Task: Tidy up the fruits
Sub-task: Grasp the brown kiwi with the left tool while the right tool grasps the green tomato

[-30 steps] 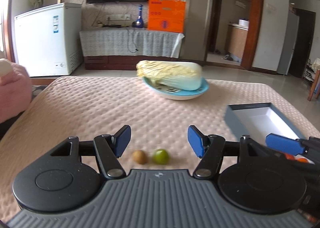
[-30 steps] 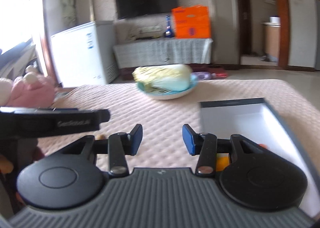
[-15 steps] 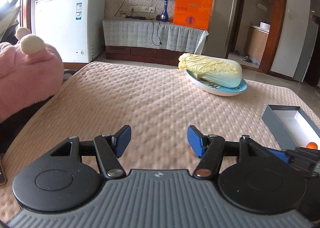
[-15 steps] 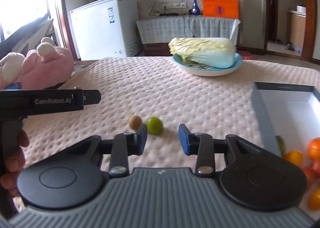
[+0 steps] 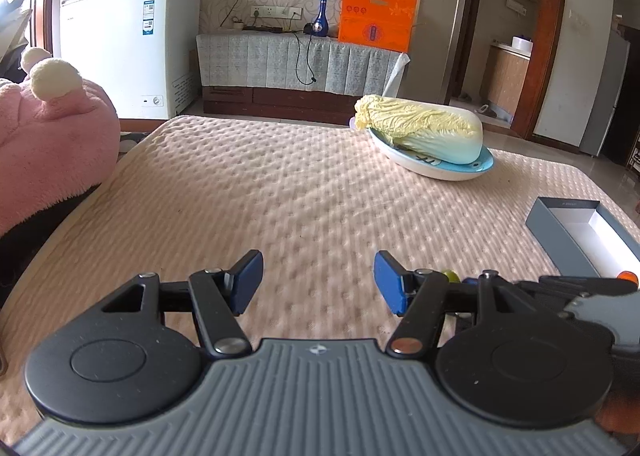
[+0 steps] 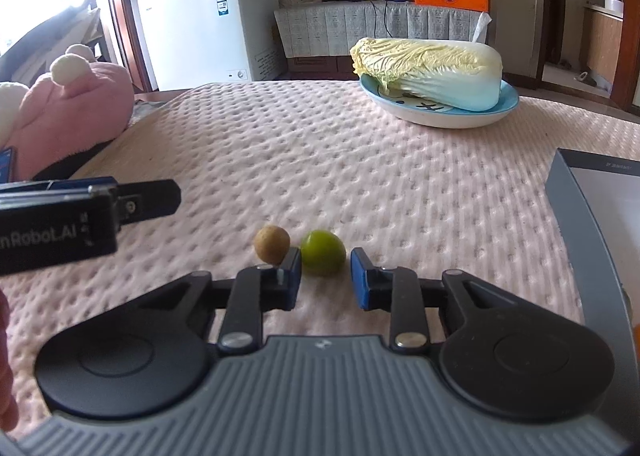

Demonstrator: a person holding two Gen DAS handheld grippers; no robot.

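Note:
In the right wrist view a small green fruit (image 6: 323,258) and a small brown fruit (image 6: 272,244) lie side by side on the pink quilted table cover. My right gripper (image 6: 325,279) is open and empty, low over the cover, with the green fruit just ahead between its blue fingertips. My left gripper (image 5: 318,282) is open and empty above bare cover. A sliver of the green fruit (image 5: 452,276) shows behind its right finger. A grey box with a white inside (image 5: 560,234) lies at the right, with an orange fruit (image 5: 627,276) in it.
A blue plate (image 6: 440,116) with a napa cabbage (image 6: 432,70) sits at the far side of the table. A pink plush toy (image 5: 44,136) is off the left edge. The box's grey wall (image 6: 580,224) is close to my right gripper. The left gripper's body (image 6: 60,216) hangs at left.
My right gripper has moved forward and down to the two small fruits, and its jaws have narrowed a little. My left gripper has swung left, away from the fruits.

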